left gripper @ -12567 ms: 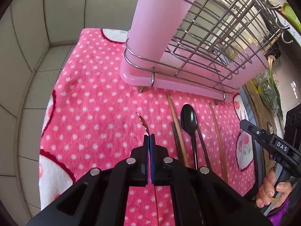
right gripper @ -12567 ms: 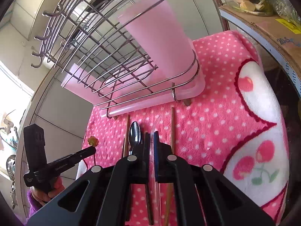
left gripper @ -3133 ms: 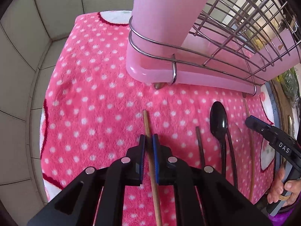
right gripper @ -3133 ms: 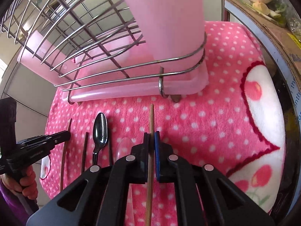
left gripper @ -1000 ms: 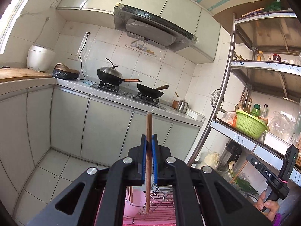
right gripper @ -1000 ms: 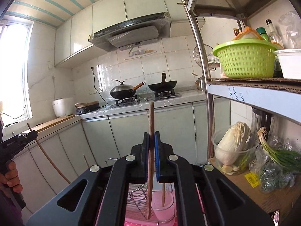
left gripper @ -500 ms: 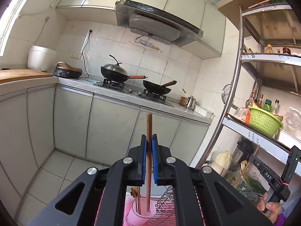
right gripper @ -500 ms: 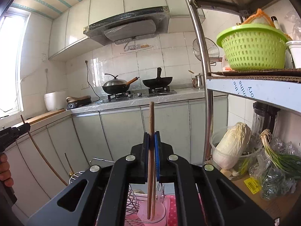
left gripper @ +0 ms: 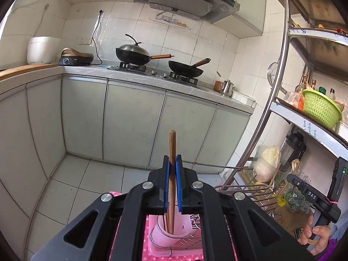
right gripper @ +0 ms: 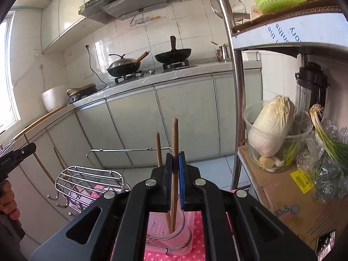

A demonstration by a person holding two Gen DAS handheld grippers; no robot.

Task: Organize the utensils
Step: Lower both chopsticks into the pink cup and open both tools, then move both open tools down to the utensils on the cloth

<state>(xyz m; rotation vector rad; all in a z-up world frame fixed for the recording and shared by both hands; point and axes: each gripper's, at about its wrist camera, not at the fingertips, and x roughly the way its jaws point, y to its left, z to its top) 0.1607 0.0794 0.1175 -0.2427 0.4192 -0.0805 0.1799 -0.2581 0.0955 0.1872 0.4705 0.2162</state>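
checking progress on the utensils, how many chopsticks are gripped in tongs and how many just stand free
gripped chopsticks: 2, one each in left tongs and right tongs
free-standing chopsticks: 2
total: 4

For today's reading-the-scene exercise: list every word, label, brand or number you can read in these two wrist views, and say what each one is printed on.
"DAS": on the right gripper's black body, left wrist view.
"20" with further unclear characters: on the cardboard box, right wrist view.
Blue print on the shelf edge, seen upside down: only fragments like "the"; the rest is unclear.
Yellow barcode sticker on the box: too small to read.
Lettering on the left gripper body: blurred.
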